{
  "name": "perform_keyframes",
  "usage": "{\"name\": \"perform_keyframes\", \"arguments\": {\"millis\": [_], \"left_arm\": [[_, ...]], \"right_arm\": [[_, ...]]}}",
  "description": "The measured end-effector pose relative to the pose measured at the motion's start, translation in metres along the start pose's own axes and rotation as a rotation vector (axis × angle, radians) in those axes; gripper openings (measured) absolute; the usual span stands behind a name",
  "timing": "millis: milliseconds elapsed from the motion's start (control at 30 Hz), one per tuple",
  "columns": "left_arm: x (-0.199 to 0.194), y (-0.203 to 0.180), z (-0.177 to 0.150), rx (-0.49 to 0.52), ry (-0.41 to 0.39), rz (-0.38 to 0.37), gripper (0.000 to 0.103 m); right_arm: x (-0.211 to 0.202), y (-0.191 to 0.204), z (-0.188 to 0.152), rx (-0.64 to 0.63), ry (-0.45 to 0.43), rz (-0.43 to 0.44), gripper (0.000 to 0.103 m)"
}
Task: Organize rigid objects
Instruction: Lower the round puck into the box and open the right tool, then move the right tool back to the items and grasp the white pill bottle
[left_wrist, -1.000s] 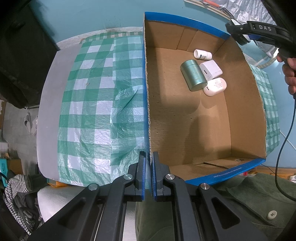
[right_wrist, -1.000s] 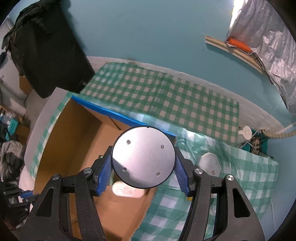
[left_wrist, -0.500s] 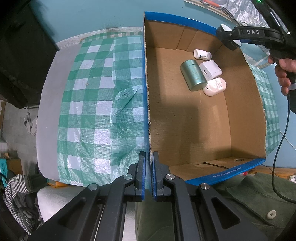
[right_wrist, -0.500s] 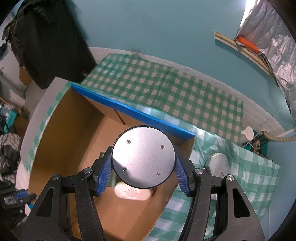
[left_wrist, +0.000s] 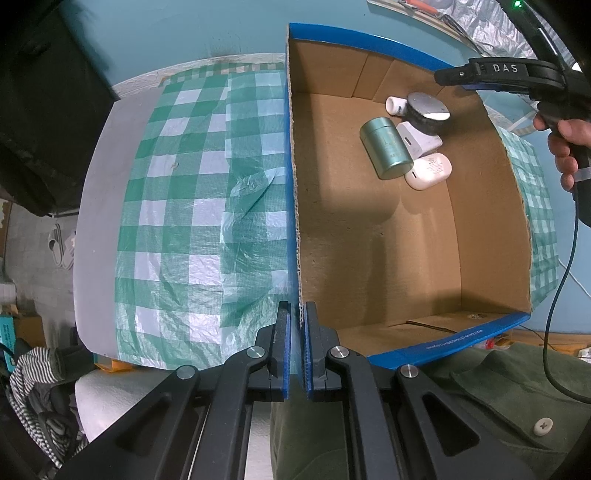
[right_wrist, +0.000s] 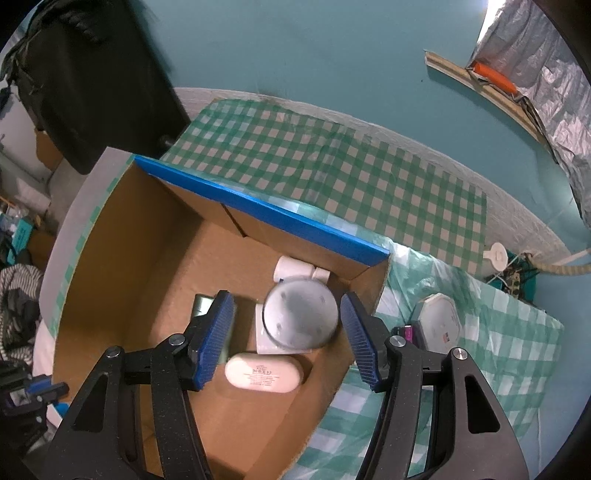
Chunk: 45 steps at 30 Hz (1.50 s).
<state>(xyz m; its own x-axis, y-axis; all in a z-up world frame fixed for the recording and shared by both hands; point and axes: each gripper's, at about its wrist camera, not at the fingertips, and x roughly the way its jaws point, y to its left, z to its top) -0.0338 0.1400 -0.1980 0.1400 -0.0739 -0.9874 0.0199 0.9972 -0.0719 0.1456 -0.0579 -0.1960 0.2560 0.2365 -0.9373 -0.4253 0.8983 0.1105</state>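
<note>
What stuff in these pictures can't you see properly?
- Round disc: blurred, right wrist view; resting or falling, cannot tell.
- Green tin: right wrist view, mostly behind the right gripper.
- White bottle: left wrist view, partly behind the disc.
- Octagonal thing: right wrist view, label too small.

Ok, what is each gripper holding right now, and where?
Left gripper clamps the cardboard box by its side wall's edge. Right gripper holds nothing; the metal disc is loose below.
</note>
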Motion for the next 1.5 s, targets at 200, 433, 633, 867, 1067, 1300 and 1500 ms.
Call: {"name": "perform_keyframes", "arguments": {"millis": [200,433,633,867,1067,1300,1500], "left_arm": [[0.0,0.0,-0.001,0.001,0.0,0.0,0.006],[0.0,0.0,-0.001,0.001,-0.001,0.0,0.006],[0.0,-0.001,-0.001,0.004,-0.001,0.002,0.006],[0.0,-0.001,0.0,0.007,0.001,0.004,0.006],[0.0,-0.002,-0.001,0.006,0.001,0.003,0.006],[0.0,-0.002,0.0,0.007,0.002,0.005,0.006],[-0.001,0.0,-0.001,0.003,0.003,0.004,0.006]], "right_arm": [[-0.005,-0.001,-0.001,0.004,-0.005,-0.001,0.062],[-0.022,-0.006,-0.001,0.025,-0.028,-0.003,0.065],[-0.038,-0.017,-0.004,0.046,-0.047,-0.01,0.066],[-0.046,-0.038,-0.014,0.078,-0.043,-0.031,0.067],[-0.046,-0.064,-0.027,0.112,-0.021,-0.06,0.068],[-0.037,-0.098,-0.045,0.16,0.021,-0.085,0.068],[-0.019,-0.131,-0.065,0.22,0.063,-0.104,0.068]]}}
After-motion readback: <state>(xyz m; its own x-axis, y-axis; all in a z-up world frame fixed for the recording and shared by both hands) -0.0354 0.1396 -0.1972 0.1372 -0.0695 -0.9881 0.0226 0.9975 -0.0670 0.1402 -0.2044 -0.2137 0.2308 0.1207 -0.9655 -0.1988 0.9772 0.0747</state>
